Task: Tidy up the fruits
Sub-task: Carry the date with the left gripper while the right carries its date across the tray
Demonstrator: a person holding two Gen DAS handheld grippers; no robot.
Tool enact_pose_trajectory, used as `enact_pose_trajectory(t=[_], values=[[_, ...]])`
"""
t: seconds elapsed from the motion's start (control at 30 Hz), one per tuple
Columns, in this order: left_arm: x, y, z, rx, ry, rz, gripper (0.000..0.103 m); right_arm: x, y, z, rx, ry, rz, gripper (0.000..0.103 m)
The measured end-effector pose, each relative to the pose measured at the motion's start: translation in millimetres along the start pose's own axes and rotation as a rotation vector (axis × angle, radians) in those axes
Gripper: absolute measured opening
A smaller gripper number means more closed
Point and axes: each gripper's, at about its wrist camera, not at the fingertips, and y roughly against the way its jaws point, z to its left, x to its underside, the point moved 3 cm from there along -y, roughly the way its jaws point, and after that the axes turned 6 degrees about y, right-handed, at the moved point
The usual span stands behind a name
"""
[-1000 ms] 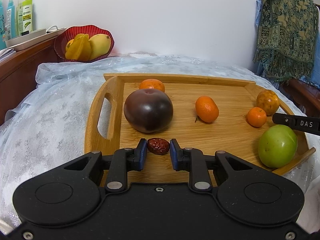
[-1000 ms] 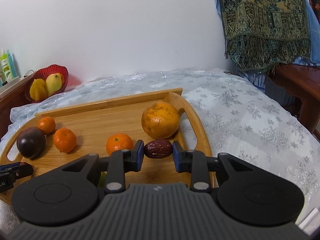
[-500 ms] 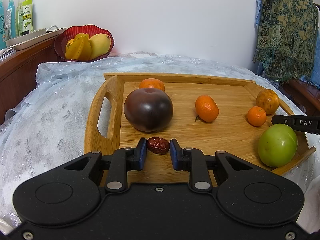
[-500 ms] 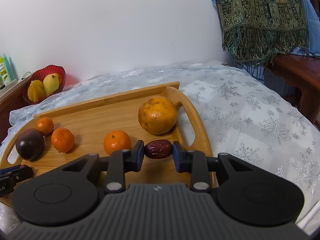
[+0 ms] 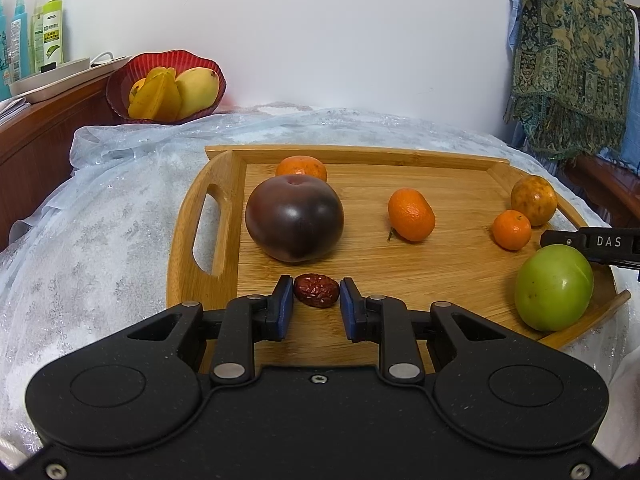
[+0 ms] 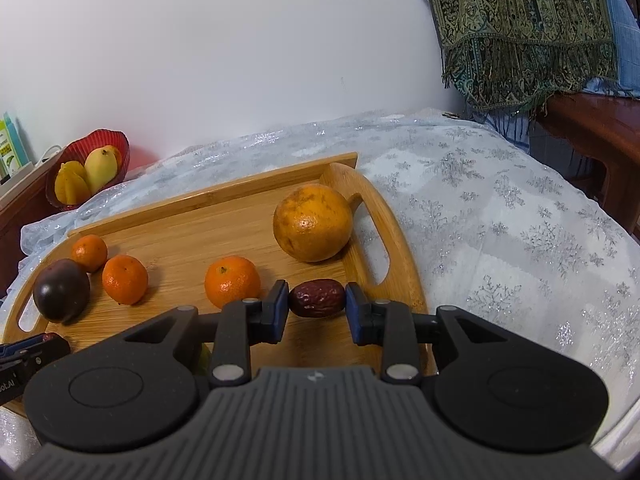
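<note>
White wall behind; snowflake cloth (image 5: 100, 240) over bench, wooden tray (image 5: 224, 200) on top. Clamped tight in left tongs (image 5: 316, 305): red date (image 5: 316, 295), low at tray's near edge, just in front of dark plum (image 5: 294, 218). Between pads of right tongs (image 6: 317, 305), now easing open yet touching on both sides: dark date (image 6: 317, 298), beside tray's right handle, just in front of big orange (image 6: 313, 227), right of tangerine (image 6: 232, 281). Cannot tell whether either date rests on wood or hangs clear. Elsewhere on tray: two more tangerines (image 6: 125, 279), green fruit (image 5: 554, 287) at near right corner. Off tray: red bowl (image 5: 136, 64) of yellow fruit far left by wall, patterned shawl (image 5: 572, 52) hanging at right
</note>
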Motion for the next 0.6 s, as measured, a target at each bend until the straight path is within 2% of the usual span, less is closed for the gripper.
enact_pose_trajectory(t=[0.6], values=[[0.5, 0.2, -0.9, 0.000, -0.002, -0.001, 0.024, 0.0, 0.2, 1.0, 0.003, 0.007, -0.001, 0.040]])
